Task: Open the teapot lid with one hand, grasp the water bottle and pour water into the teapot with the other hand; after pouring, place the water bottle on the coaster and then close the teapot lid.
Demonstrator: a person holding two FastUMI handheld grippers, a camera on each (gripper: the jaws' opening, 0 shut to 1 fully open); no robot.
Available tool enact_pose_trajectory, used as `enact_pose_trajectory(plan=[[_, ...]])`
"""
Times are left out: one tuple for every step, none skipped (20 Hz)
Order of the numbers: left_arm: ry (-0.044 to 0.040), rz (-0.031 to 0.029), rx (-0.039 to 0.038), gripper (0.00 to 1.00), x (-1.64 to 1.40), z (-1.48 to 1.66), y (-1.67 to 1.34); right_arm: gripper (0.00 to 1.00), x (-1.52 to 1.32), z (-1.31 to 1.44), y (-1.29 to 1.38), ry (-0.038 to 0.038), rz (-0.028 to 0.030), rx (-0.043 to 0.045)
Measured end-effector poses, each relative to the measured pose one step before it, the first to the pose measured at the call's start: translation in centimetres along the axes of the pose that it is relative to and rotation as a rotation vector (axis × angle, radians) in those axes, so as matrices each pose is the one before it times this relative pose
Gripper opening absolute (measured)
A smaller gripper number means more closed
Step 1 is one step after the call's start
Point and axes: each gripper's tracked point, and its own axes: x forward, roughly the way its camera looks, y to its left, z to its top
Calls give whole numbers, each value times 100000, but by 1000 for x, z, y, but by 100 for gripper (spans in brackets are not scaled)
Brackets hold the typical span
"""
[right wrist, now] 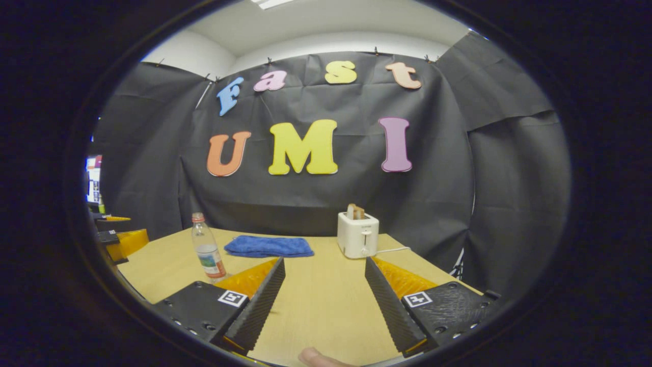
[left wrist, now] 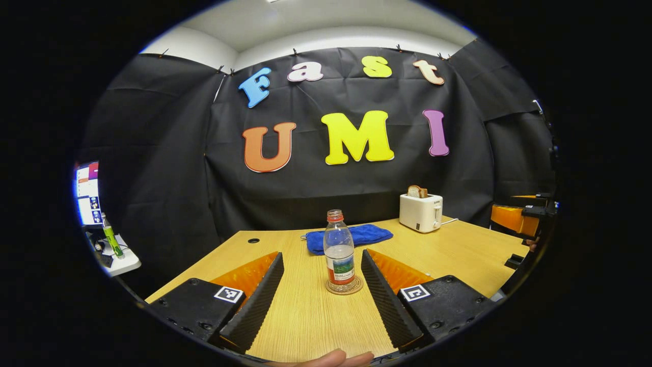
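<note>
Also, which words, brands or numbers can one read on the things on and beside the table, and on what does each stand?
None can be read.
Water bottle: label print too small to read.
Toaster: tiny mark on its front, too blurred to read.
Monitor: contents too small to read.
Square coded markers: patterns, no letters.

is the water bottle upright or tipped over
Upright: the water bottle stands on the coaster, cap on top, between the open left gripper's fingers, untouched.
</note>
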Motion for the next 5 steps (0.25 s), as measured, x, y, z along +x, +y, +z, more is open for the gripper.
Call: enact_pose_trajectory(plan=[[253,-281,389,96,30,-50,-226,95,-27,-64,-355,398,-393,-164],[82,-141,420,96,23,-44,-77,95,-95,-178,-370,294,-522,-209],[-45,-21,312,96,0,58,-124,95,-14,-17,-208,-1,-358,-255],[-122,-238,-78,96,40,-88,-7,95,70,-35,-178,64,-425,-302],[-125,-519,-422,96,44,84,-90,97,20,-116,-293,134,-534,-446]])
